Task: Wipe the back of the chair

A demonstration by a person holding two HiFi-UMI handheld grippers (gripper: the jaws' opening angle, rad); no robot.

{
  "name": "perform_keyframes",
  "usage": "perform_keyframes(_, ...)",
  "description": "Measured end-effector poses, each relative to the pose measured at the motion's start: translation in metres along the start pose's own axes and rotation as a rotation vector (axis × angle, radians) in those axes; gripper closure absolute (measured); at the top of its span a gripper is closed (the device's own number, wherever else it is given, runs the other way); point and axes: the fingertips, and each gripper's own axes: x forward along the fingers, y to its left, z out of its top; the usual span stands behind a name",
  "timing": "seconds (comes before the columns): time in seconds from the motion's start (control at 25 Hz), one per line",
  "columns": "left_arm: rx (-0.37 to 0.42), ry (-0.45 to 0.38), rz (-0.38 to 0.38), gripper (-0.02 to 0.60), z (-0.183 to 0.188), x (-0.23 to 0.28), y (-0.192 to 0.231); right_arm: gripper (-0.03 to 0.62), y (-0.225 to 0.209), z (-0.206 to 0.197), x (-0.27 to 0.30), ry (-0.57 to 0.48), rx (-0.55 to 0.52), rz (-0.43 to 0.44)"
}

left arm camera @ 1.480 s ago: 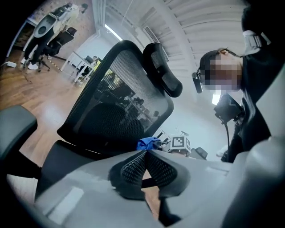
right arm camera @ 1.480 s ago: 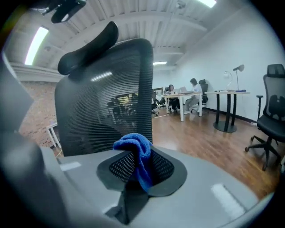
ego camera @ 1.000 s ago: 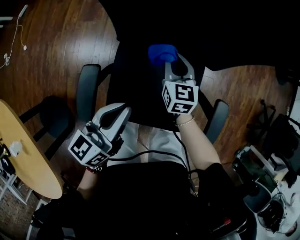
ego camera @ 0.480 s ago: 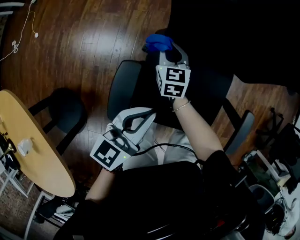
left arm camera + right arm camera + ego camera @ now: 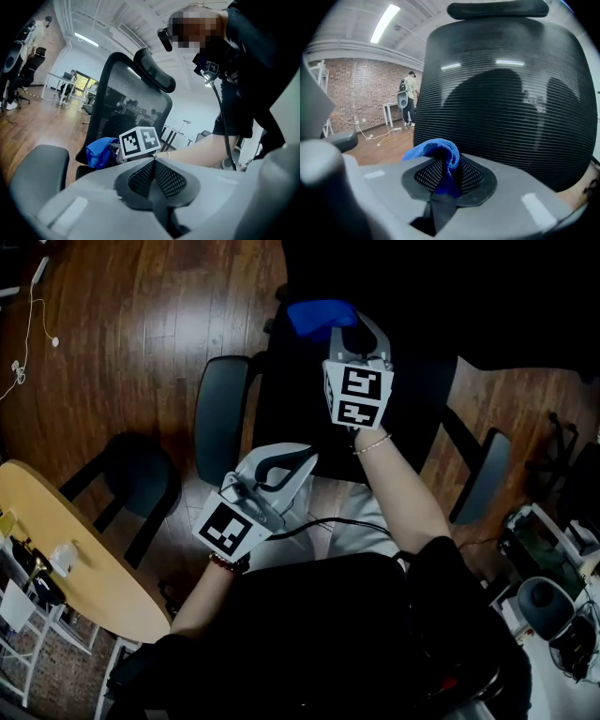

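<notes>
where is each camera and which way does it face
Head view: on the person's head, facing down at the chair; both forearms, left hand-held gripper and right hand-held gripper show.
Left gripper view: rides the left one, facing the chair back; its shut jaws and the right forearm show.
Right gripper view: rides the right one, close on the chair back; jaws shut on the blue cloth.
Shared: all show that cloth.

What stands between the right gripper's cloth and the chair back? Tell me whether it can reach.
Probably yes. Nothing shows between them: the right gripper, its fingers shut on the blue cloth, faces the mesh chair back straight ahead. The left gripper sits off to the side.
</notes>
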Motion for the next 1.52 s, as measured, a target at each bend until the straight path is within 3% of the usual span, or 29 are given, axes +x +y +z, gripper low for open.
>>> perform_keyframes(0.28, -0.028, 0.053, -0.013, 0.577, -0.003, 0.043, -0.025, 0.525, -0.138, -0.046, -0.049, 0.062, 0.109, -0.225)
perform_keyframes(0.52, -0.031, 0.065, -0.037, 0.577, -0.002, 0.089, -0.06, 0.524, -0.211, -0.072, -0.09, 0.09, 0.179, -0.315)
perform_keyframes(0.84, -0.023, 0.109, -0.061, 0.577, -0.016, 0.123, -0.1, 0.528, -0.262, -0.094, -0.124, 0.125, 0.31, -0.427)
perform_keyframes(1.08, -0.021, 0.088, -0.072, 0.577, -0.01, 0.124, -0.116, 0.528, -0.28, -0.1, -0.137, 0.155, 0.335, -0.47)
perform_keyframes(1.16, -0.033, 0.066, -0.051, 0.577, 0.0, 0.12, -0.117, 0.537, -0.272, -0.09, -0.138, 0.155, 0.278, -0.472)
perform_keyframes(1.28, -0.039, 0.015, -0.03, 0.577, 0.029, 0.104, -0.115, 0.537, -0.241, -0.047, -0.14, 0.058, 0.184, -0.38)
perform_keyframes(1.52, 0.022, -0.092, -0.05, 0.577, 0.092, 0.07, -0.108, 0.537, -0.201, 0.067, -0.198, -0.156, 0.169, -0.226)
